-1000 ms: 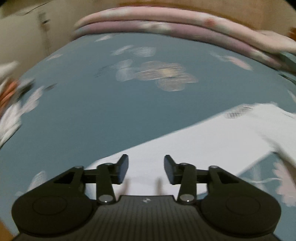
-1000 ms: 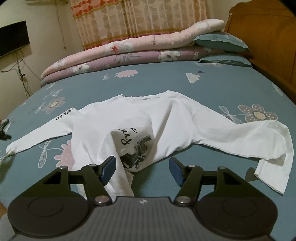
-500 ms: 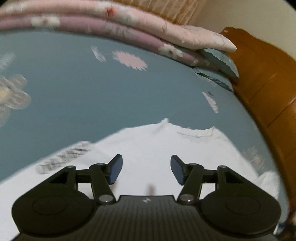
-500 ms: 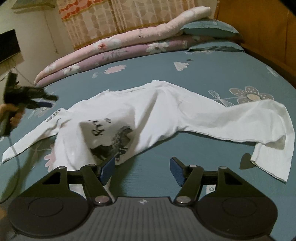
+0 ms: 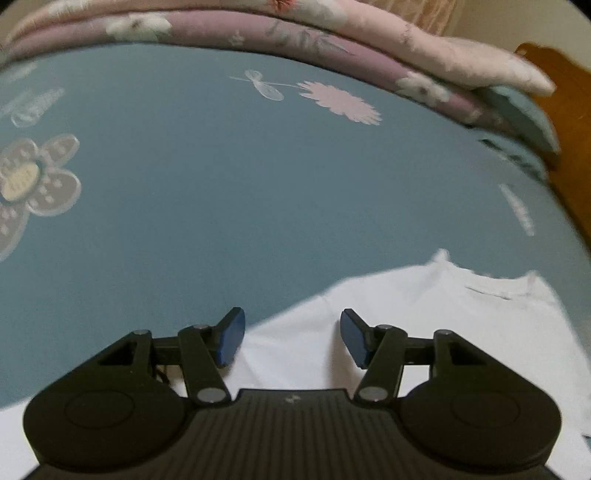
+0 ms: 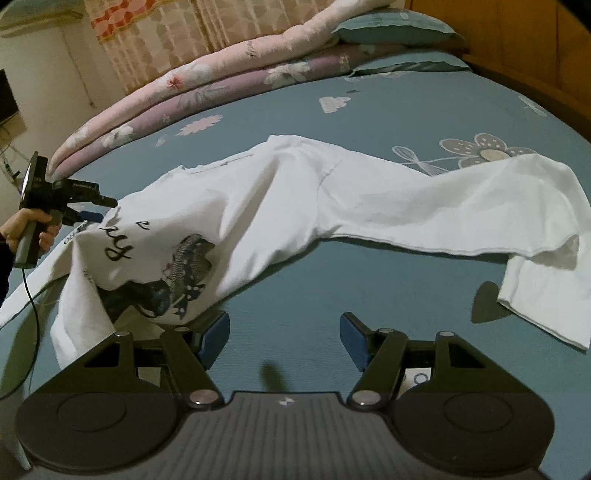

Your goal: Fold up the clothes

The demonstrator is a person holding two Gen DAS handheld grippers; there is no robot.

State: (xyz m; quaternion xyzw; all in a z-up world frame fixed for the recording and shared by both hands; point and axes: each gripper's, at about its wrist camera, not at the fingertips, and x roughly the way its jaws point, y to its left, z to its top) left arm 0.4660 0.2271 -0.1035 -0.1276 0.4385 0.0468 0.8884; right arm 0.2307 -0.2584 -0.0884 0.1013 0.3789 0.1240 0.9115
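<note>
One white long-sleeved shirt (image 6: 280, 206) lies on one blue floral bedsheet (image 6: 406, 110), with two folded quilts (image 6: 207, 88), two blue pillows (image 6: 395, 31), two grippers, and one visible hand (image 6: 26, 232).

White shirt (image 6: 295, 206): left side now raised off the bed (image 6: 369, 110), print tilted toward 9 o'clock. Left tongs (image 6: 94, 208): newly arrived at the shirt's left shoulder, from out of view at 9 o'clock. Right tongs (image 6: 282, 338): drawn nearer the hem.
</note>
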